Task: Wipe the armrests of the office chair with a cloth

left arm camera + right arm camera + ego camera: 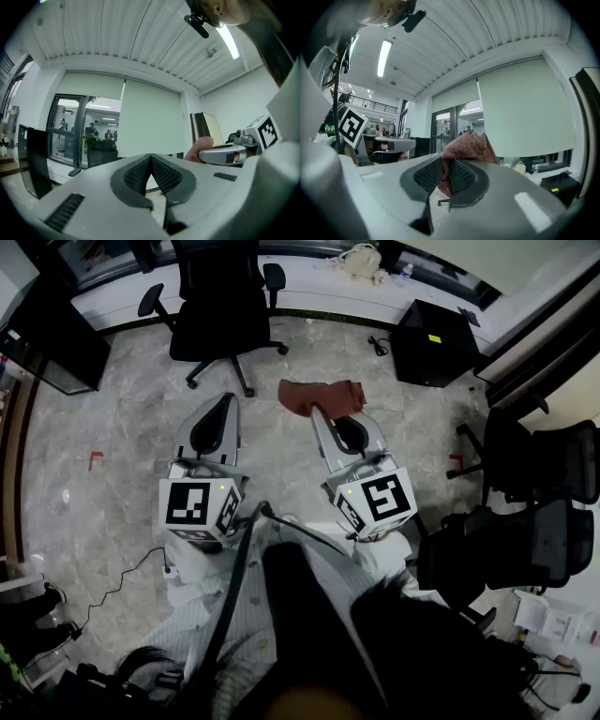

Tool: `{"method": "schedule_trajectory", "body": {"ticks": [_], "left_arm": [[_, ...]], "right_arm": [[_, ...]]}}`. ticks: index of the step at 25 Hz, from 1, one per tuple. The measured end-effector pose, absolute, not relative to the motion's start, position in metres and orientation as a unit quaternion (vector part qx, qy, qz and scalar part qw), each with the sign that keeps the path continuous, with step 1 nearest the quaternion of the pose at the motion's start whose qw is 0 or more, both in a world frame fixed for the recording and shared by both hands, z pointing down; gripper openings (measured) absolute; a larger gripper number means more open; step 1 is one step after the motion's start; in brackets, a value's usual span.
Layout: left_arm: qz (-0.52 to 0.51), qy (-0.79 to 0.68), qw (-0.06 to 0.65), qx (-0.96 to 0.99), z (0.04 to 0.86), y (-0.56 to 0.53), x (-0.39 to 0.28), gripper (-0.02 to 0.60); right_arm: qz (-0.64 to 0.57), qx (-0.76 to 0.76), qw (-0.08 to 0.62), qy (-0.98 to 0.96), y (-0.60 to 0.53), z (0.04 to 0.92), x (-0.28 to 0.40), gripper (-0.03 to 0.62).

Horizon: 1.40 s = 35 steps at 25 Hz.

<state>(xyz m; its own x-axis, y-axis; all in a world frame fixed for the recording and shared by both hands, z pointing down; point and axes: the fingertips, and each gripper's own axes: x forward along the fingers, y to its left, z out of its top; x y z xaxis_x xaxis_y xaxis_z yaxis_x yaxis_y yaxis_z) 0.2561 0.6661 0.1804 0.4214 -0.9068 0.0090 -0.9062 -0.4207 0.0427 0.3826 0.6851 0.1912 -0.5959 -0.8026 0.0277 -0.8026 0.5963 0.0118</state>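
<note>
I hold both grippers out in front of me, side by side with a gap between them, above the grey stone-patterned floor (122,427). My right gripper (446,172) is clenched on the reddish-brown cloth (469,144). One fold is pinched between its ribbed pads (461,177), and the rest bunches up above and beyond the jaw tips. In the head view the cloth spreads out sideways past the nose of that gripper.

My left gripper (150,164) is closed on nothing, its two ribbed pads meeting in a single line at the tip. Each gripper carries its marker cube (199,507) at the end nearest my body.

The black office chair (220,310) stands ahead of me on its castor base, more in line with the left gripper than the right. It sits close to the white ledge (309,282) along the far wall. Its armrests (150,300) stick out on either side of the seat. The cloth is well apart from them, and neither gripper touches the chair.

To the right of the chair a black box-like cabinet (433,343) sits on the floor with a small yellow label on top. Nearer me on the right is a cluster of black mesh chairs (539,512). A dark cabinet (52,348) stands at the far left. A pale bag (361,259) lies on the ledge, and a thin cable (117,585) trails across the floor on my left.
</note>
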Motion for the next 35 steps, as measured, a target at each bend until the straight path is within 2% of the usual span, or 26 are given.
{"method": "schedule_trajectory", "body": {"ticks": [19,24,35], "left_arm": [[0.001,-0.559,0.030,0.829,0.196,0.648,0.257,0.003],[0.007,-0.561,0.033,0.827,0.212,0.586,0.236,0.003],[0.005,-0.546,0.016,0.838,0.198,0.359,0.143,0.003]], "right_arm": [[0.022,0.446,-0.005,-0.895,0.662,0.204,0.397,0.031],[0.027,0.445,-0.004,-0.895,0.602,0.218,0.379,0.031],[0.012,0.476,-0.001,-0.880,0.376,0.208,0.300,0.031]]}}
